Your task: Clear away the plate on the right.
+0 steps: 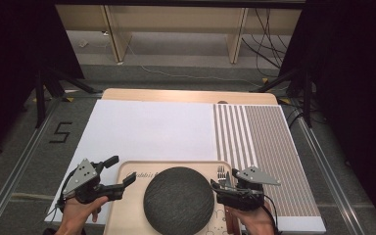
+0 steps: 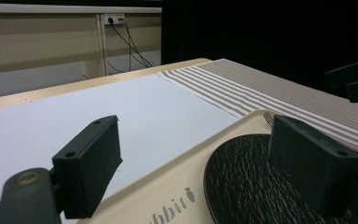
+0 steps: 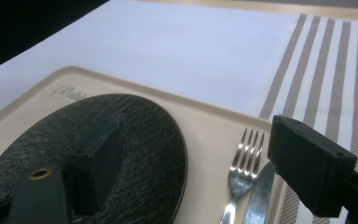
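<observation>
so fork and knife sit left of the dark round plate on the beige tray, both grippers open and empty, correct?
Not quite: the fork and knife lie to the right of the plate, not the left, as the high view and right gripper view show. The rest holds: they are on the beige tray, and the left gripper and right gripper are open and empty.

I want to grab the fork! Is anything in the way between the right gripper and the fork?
Nothing visible is. The right gripper hangs open just above the fork, which lies beside the knife on the tray.
</observation>
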The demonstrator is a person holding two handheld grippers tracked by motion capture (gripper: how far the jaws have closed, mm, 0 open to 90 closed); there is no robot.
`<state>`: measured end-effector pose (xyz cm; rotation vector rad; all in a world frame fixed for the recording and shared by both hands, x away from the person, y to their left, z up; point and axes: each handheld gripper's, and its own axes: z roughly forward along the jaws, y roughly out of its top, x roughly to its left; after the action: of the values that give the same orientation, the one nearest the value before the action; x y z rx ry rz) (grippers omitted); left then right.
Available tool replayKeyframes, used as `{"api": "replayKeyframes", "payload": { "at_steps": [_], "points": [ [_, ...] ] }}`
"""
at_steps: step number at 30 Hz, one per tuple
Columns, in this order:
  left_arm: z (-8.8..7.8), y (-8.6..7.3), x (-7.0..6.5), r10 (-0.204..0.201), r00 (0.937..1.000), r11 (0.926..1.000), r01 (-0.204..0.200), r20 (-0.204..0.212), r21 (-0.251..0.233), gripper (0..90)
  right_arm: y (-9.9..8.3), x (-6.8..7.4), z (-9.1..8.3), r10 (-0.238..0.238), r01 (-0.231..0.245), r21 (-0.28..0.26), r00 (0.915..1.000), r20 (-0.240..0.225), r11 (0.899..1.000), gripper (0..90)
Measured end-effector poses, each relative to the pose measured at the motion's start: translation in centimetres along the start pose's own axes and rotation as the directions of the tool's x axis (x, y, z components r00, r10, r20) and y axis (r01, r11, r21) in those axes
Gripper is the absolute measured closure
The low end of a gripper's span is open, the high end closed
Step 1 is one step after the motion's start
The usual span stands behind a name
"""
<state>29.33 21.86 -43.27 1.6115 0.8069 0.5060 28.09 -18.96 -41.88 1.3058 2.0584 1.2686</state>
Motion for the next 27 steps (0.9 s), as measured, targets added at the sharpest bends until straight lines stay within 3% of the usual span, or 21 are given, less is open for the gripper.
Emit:
{"api": "replayKeyframes", "payload": {
  "at_steps": [9,27],
  "points": [
    [0.0,0.0,0.0,0.002,1.0000,1.0000,-0.002,0.003,0.001,16.0,0.2,-0.3,-0.6,0.002,-0.001,-0.069,0.9999,0.013,0.998,20.1],
    [-0.1,0.0,-0.1,0.004,0.9999,1.0000,-0.004,0.011,-0.001,16.0,0.4,-1.4,-1.5,0.005,0.004,-0.121,0.9970,0.078,0.993,18.9]
  ]
}}
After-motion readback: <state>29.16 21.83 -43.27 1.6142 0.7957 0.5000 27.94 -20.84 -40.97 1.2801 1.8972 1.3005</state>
